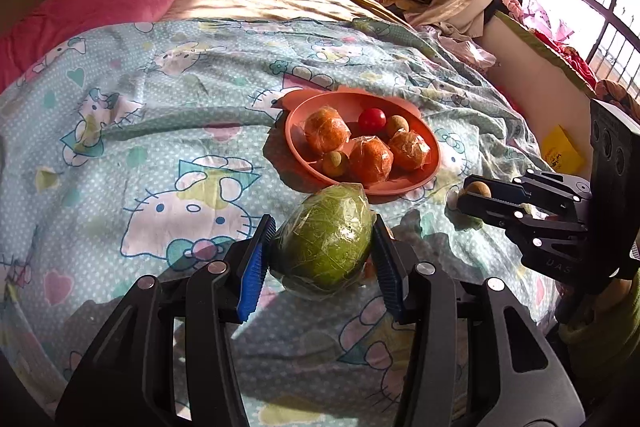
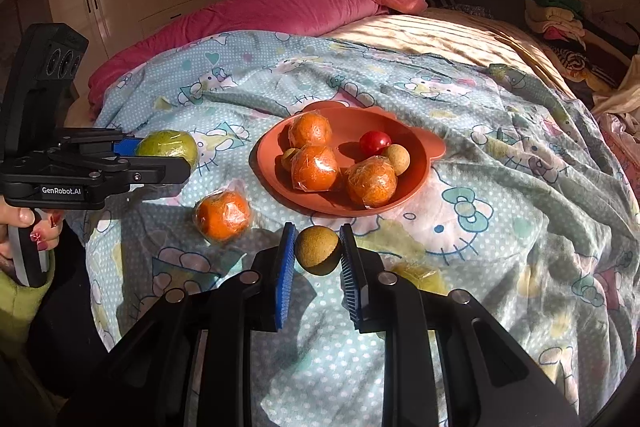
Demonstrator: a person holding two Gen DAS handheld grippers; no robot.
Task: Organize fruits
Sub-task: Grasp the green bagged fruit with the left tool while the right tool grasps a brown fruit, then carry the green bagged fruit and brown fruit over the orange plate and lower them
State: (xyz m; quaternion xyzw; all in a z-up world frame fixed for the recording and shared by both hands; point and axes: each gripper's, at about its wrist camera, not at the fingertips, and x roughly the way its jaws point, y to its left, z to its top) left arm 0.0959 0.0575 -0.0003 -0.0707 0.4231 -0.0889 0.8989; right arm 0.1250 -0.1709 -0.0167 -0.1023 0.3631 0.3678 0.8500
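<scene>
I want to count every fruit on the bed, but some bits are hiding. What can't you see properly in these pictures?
- Yellow fruit: right wrist view, mostly behind the right gripper, holding the brown fruit.
- Loose orange: left wrist view, nearly all hidden behind the green fruit in the left gripper.
- Plate: its near rim hidden by that green fruit.
- Fruit undersides: hidden everywhere.

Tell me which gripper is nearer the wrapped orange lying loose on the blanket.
Left. The left gripper, shut on the green fruit, is just beyond the orange; the right gripper sits farther off.
</scene>
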